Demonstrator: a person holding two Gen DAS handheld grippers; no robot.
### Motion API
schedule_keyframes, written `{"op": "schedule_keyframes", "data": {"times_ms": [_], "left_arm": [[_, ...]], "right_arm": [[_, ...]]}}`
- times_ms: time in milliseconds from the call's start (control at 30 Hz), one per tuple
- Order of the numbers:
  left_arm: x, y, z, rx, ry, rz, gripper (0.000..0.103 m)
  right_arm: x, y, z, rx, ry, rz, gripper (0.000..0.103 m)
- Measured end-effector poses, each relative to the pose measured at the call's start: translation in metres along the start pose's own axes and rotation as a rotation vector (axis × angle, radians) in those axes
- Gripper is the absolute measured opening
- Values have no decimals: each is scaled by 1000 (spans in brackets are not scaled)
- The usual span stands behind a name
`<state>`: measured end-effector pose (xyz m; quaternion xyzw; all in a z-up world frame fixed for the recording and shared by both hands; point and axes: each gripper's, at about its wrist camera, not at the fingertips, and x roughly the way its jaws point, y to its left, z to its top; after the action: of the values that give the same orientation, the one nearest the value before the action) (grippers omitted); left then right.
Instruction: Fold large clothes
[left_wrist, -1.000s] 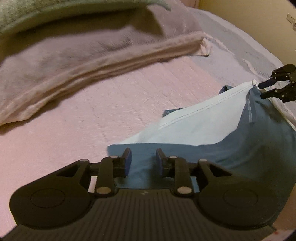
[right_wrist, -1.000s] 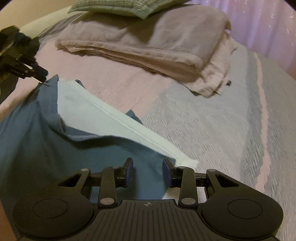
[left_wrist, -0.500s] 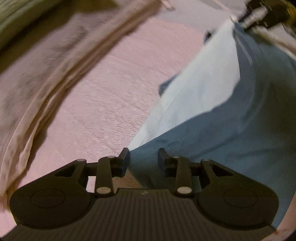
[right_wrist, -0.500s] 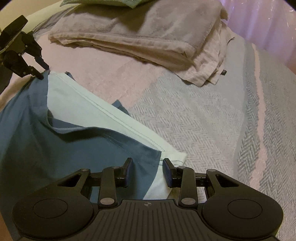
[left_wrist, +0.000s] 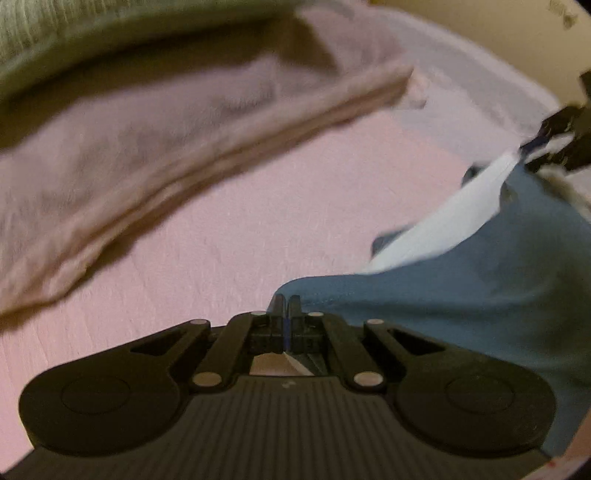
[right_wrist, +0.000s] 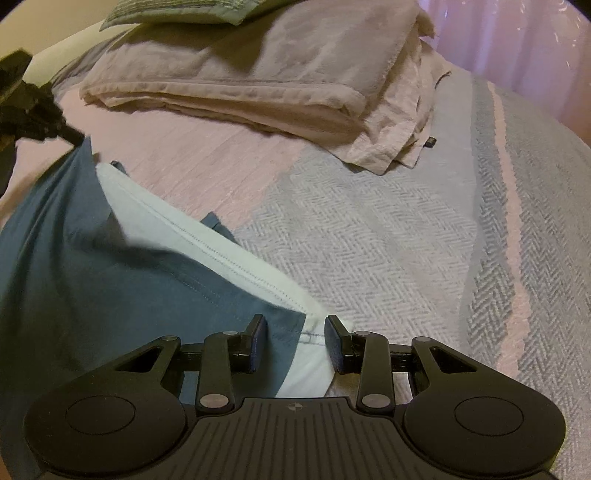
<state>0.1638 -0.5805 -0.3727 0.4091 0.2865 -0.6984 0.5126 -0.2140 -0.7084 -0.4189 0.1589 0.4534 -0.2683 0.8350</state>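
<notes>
blurred left gripper (left_wrist: 284, 304), garment (left_wrist: 480, 295) corner pinched

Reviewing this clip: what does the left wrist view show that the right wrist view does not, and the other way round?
Only the left wrist view: the left hand-held gripper up close, its jaws just closed, shut on the corner of the blue garment.

Only the right wrist view: the grey herringbone part of the bedspread, a pale curtain, and the right hand-held gripper open around the garment's light blue hem corner.

Both: the garment, the folded beige blankets, and the pink bedspread.
</notes>
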Motion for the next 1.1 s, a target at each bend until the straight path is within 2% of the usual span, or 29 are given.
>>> {"op": "schedule_keyframes", "data": {"times_ms": [67, 167, 200, 233, 333, 400, 467, 533, 600, 667, 733, 833, 900, 1067, 1100], "left_arm": [[11, -10, -6, 30, 39, 25, 0], [14, -12, -14, -3, 31, 38, 0], [15, -12, -15, -32, 25, 40, 0], [13, -10, -15, -48, 17, 43, 0], [-1, -13, -16, -54, -22, 66, 0], [-13, -11, -17, -93, -63, 69, 0], [-19, -6, -18, -143, -91, 71, 0], [-14, -3, -19, -182, -81, 69, 0], [-3, -8, -19, -153, -44, 85, 0], [3, -13, -18, -129, -30, 87, 0], [3, -13, -18, -137, -38, 80, 0], [6, -10, -17, -145, -36, 80, 0], [7, -11, -16, -136, -34, 84, 0], [7, -13, -17, -130, -30, 87, 0], [7, -13, -17, -127, -30, 88, 0]], "right_arm": [[3, 1, 2, -10, -3, 4, 33], [10, -3, 2, -8, 19, 19, 32], [8, -4, 0, -11, 0, 26, 26], [3, -4, -1, -21, -31, 38, 3], [-16, -5, -4, -26, -120, 49, 3], [-22, -6, -6, -14, -156, 43, 3], [-21, -15, -6, 54, -167, 57, 3], [-10, -23, -7, 132, -122, 66, 3], [1, -15, -7, 74, -50, 15, 3], [-1, -5, -4, 24, -39, 9, 7], [-7, -1, -1, 3, -60, 40, 15], [-7, 7, 5, -61, -53, 28, 25], [-2, 9, 6, -94, -37, 13, 26], [8, 11, 1, -170, -17, 11, 24], [5, 14, 0, -200, -29, 3, 7]]}}
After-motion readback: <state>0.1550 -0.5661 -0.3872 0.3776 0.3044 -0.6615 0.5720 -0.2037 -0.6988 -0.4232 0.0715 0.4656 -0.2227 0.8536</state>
